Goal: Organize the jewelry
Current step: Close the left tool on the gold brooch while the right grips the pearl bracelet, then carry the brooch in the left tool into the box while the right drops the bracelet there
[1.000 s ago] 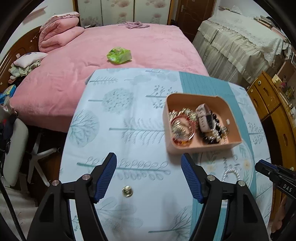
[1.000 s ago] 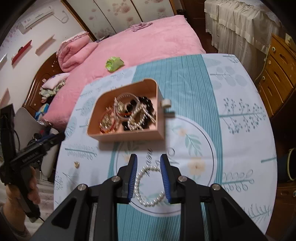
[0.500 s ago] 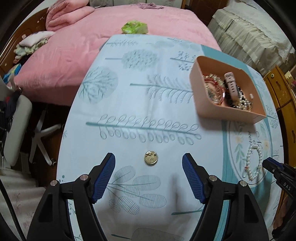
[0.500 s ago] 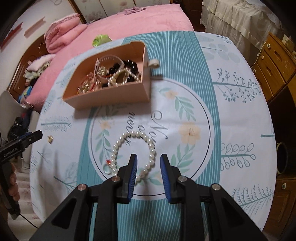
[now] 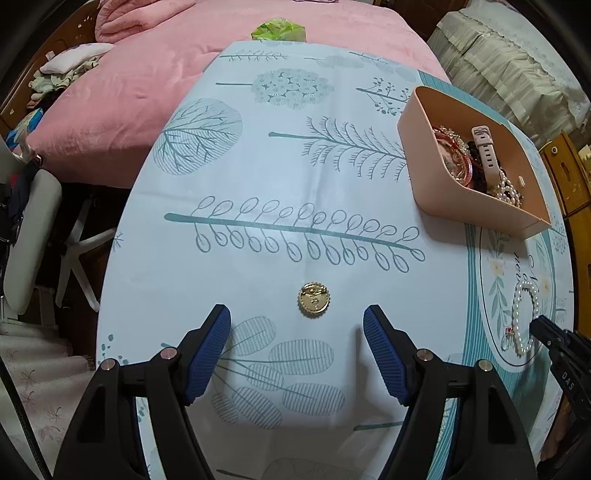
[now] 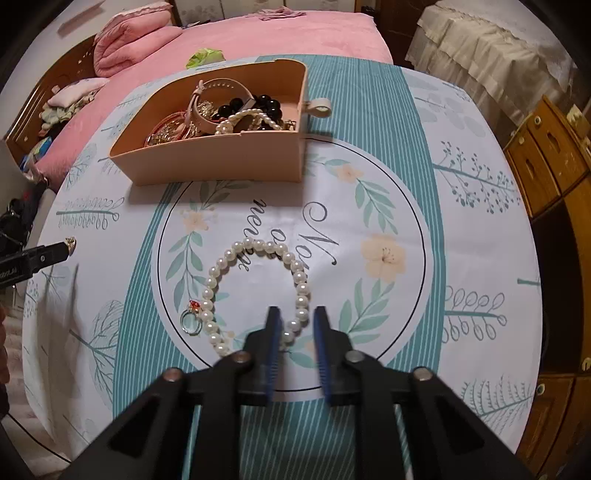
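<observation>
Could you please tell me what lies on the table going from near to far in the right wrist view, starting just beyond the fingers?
Pearl bracelet, with a small ring beside its left side → pink box of jewelry → green packet on the pink bed.

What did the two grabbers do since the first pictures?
Both came down closer to the table. The left gripper, wide open, closed in on the gold brooch. The right gripper, its narrow gap unchanged, came down over the pearl bracelet's near edge, beads between its tips. Nothing is grabbed yet. The brooch, bracelet, ring and pink tray stayed put.
</observation>
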